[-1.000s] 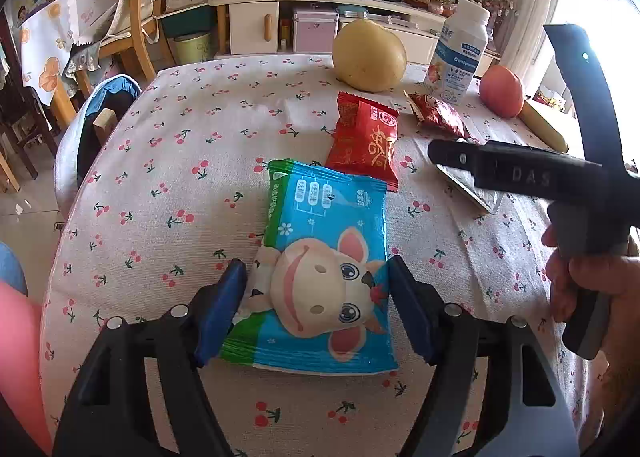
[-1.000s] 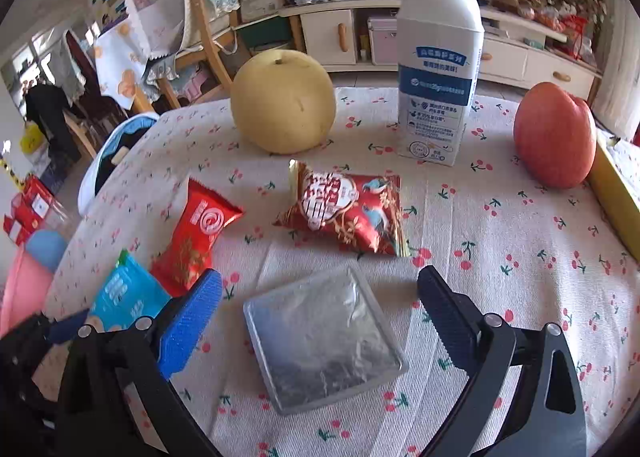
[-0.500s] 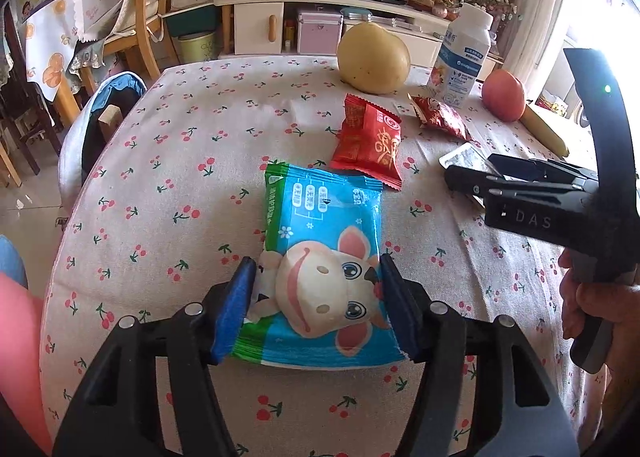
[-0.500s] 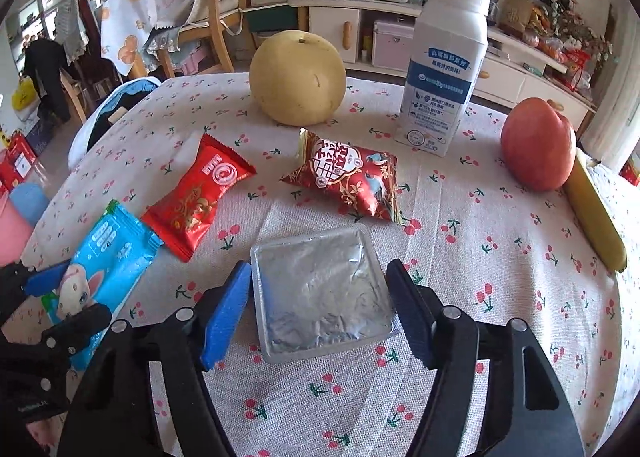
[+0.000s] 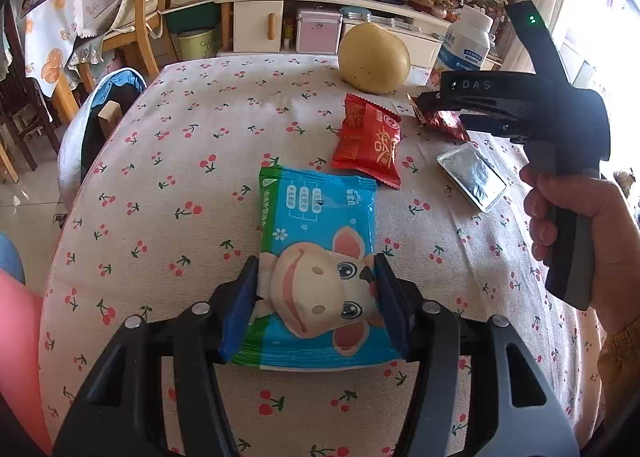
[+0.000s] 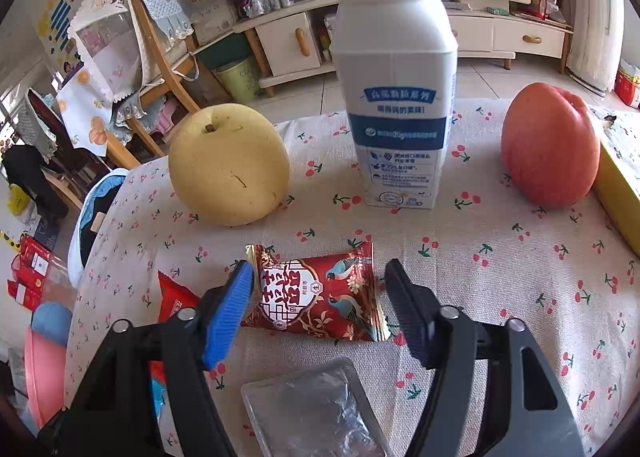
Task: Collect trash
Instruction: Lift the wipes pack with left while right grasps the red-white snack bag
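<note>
On the worktop (image 6: 500, 289): pear (image 6: 229, 165) far left, bottle (image 6: 394, 77) mid, apple (image 6: 550, 145) right. Bird-print packet (image 6: 320, 297) lies before the bottle, foil tray (image 6: 316, 413) nearer me; cow-print packet (image 5: 320, 257) & plain packet (image 5: 370, 141) further left.

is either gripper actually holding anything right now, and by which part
The left gripper pinches the blue snack packet across its near half, pads on both side edges. The right gripper holds nothing; the dark red packet lies between its open jaws.

left claw (image 5: 316, 297) gripping blue wrapper (image 5: 316, 257) — cherry tablecloth (image 5: 180, 161)
</note>
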Motion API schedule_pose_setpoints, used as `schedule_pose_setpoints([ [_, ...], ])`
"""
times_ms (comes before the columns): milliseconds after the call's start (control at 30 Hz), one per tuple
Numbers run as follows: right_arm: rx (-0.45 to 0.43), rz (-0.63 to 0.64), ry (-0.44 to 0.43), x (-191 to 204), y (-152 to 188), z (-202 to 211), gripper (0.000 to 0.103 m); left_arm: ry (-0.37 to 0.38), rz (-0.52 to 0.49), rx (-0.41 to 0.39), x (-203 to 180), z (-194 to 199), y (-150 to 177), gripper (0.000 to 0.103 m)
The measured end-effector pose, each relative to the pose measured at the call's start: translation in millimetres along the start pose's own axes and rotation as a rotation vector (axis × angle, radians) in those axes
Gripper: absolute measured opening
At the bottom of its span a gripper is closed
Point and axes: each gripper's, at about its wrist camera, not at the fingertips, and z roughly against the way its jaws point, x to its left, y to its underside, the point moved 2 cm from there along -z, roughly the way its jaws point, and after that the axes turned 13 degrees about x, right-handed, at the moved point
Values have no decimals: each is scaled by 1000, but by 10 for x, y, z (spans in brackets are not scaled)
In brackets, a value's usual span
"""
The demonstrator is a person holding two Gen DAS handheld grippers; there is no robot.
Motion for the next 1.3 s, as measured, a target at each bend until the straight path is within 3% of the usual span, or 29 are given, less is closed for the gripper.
schedule_pose_setpoints([
  [67,-10,32,34,53,6,-7,59,6,3,-1,15,11,-1,56],
  [367,-53,113,84,219,205,50,53,46,32,0,104,41,4,54],
  [700,-115,107,72,273,480,382,52,91,82,-29,269,202,21,51],
  [800,-129,113,78,308,589,503,52,114,94,-32,313,240,36,41],
  [833,-132,114,79,324,620,535,52,117,97,-31,329,250,43,33],
  [1000,-139,110,64,393,845,683,52,146,102,-16,394,270,84,32],
  [1033,-139,110,61,406,910,708,52,149,98,-16,404,273,87,35],
  [1100,-140,110,56,440,1048,756,52,158,86,-1,401,255,87,53],
  [1133,-139,109,53,450,1116,781,52,147,87,-3,396,250,87,70],
  [1200,-136,107,41,465,1248,834,52,137,58,-7,346,235,82,76],
  [1300,-130,111,24,514,1423,919,52,61,8,22,228,130,63,85],
])
